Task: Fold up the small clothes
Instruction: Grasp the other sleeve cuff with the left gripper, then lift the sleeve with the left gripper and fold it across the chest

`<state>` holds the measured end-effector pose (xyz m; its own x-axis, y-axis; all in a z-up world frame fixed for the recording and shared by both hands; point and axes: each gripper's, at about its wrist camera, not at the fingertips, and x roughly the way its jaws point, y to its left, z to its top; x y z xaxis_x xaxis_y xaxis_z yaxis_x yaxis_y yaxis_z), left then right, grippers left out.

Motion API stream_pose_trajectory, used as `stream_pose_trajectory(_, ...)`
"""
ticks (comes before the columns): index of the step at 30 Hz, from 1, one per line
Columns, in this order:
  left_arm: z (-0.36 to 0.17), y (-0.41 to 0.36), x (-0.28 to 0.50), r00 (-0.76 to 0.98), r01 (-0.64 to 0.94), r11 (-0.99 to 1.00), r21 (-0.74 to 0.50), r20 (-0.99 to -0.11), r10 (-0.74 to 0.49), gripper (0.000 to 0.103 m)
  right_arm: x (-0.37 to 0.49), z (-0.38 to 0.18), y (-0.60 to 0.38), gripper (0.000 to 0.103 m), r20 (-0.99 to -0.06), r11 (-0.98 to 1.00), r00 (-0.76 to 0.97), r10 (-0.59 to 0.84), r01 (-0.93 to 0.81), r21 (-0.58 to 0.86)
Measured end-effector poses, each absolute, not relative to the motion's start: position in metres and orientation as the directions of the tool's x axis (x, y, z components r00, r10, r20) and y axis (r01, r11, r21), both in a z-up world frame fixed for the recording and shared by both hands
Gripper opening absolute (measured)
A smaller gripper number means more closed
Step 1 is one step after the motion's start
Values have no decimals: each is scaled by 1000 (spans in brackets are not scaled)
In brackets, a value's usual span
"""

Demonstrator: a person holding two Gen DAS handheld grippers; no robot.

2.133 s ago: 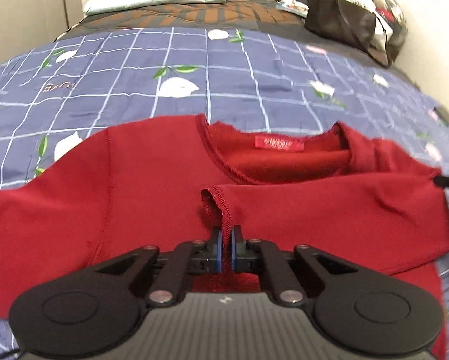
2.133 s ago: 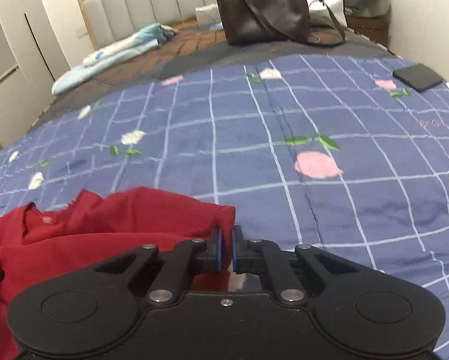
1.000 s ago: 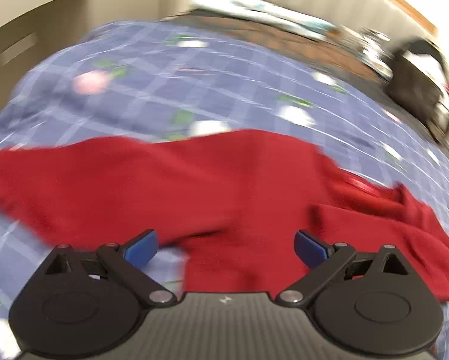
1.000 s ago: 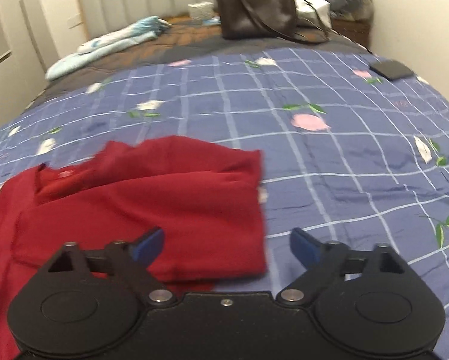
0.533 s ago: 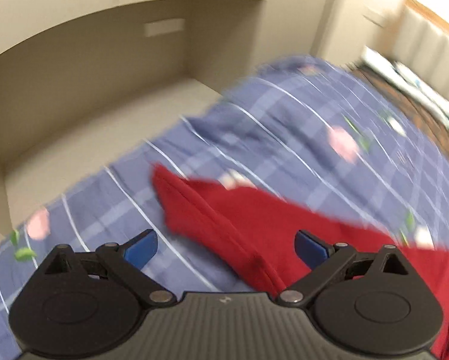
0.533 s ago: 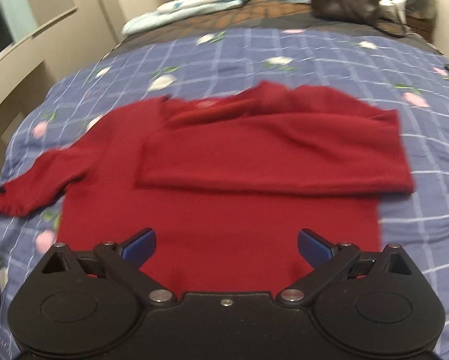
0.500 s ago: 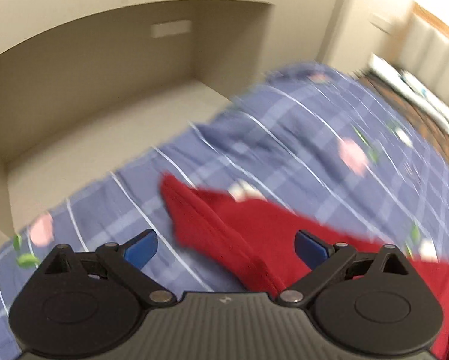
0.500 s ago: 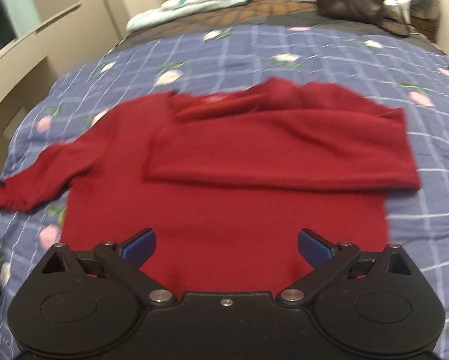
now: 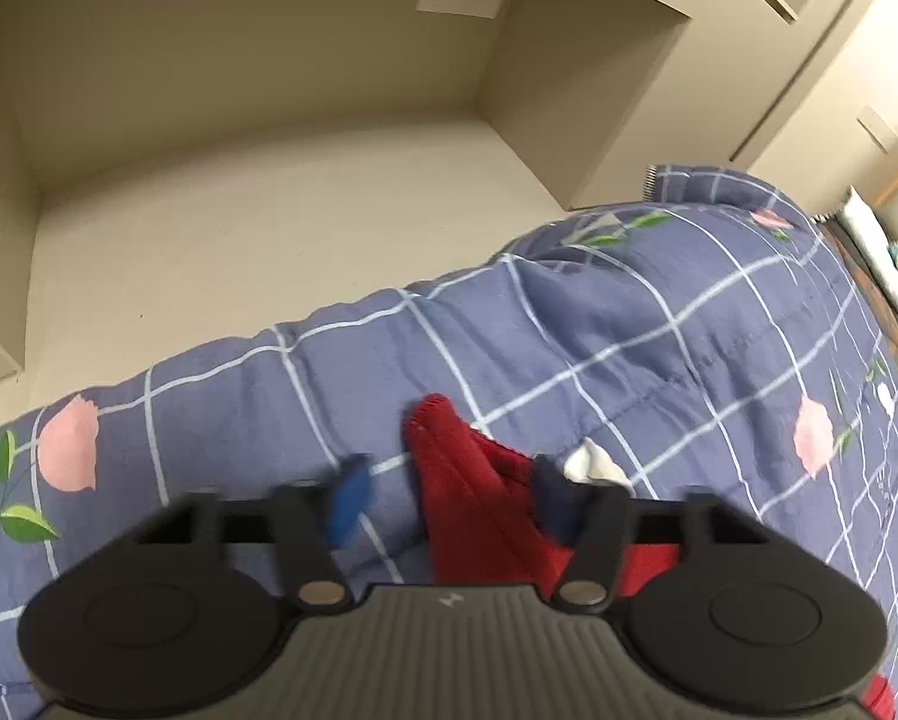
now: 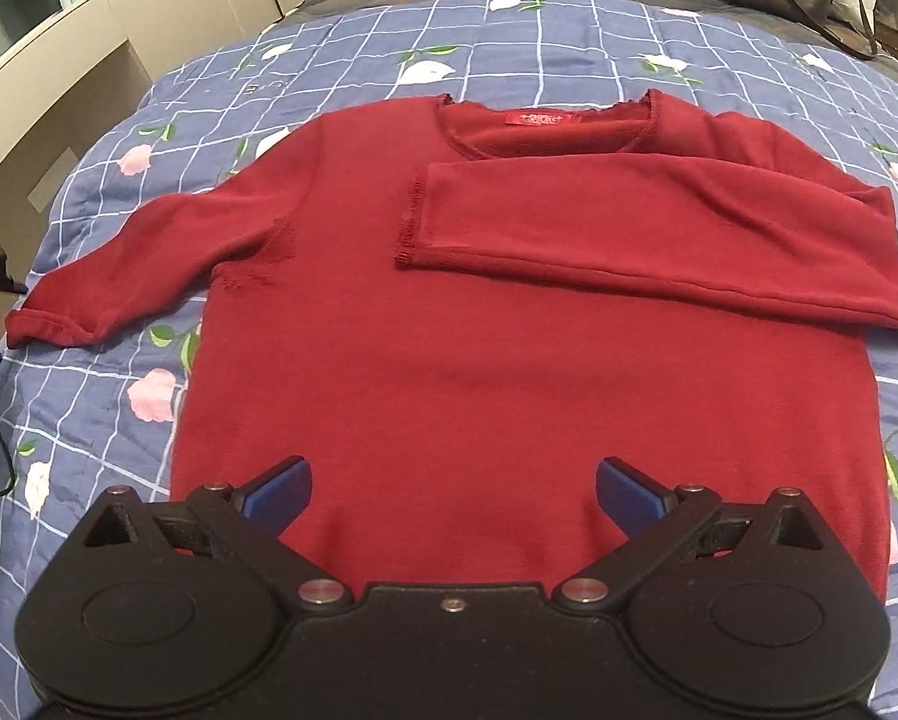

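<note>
My left claw is closing around the red sweater's cuff at the quilt's left edge, pads not yet pressing; my right claw hangs wide apart over the hem, empty; the other sleeve lies folded across the chest.

Left gripper is pointing steeply down near the quilt's left edge, and its jaws are closing, blurred with motion. The cuff of the red sweater's sleeve is sitting between the blue pads, nearer the right one, not pinched yet. Right gripper is hanging over the sweater's bottom hem, tilted down too, jaws spread wide and gripping nothing.
</note>
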<state>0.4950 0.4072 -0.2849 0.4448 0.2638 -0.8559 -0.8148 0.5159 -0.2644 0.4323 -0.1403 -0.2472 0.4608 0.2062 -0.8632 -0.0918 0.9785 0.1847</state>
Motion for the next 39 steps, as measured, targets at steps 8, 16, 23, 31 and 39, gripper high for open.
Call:
stream_pose_trajectory(8, -265, 405, 476, 562, -764, 539, -354, -775, 288, 4, 429, -248, -138, 102, -868, 977, 449, 213, -79, 199)
stream_pose_trajectory(16, -226, 393, 456, 706, -636, 686, -354, -626, 331, 4, 422, -247, -132, 102, -863, 971, 446, 236, -78, 225)
stream_pose_trajectory(23, -200, 369, 455, 777, -566, 737, -370, -539, 326, 4, 419, -250, -131, 102, -857, 965, 447, 256, -73, 250)
stream_pose_trajectory(31, -113, 286, 483, 940, -243, 891, -383, -321, 119, 4, 419, -243, -149, 102, -841, 963, 478, 254, -48, 264)
stream_pose_trajectory(39, -78, 129, 516, 943, 122, 937, -326, -257, -212, 4, 426, -228, -193, 102, -808, 964, 548, 215, 13, 266)
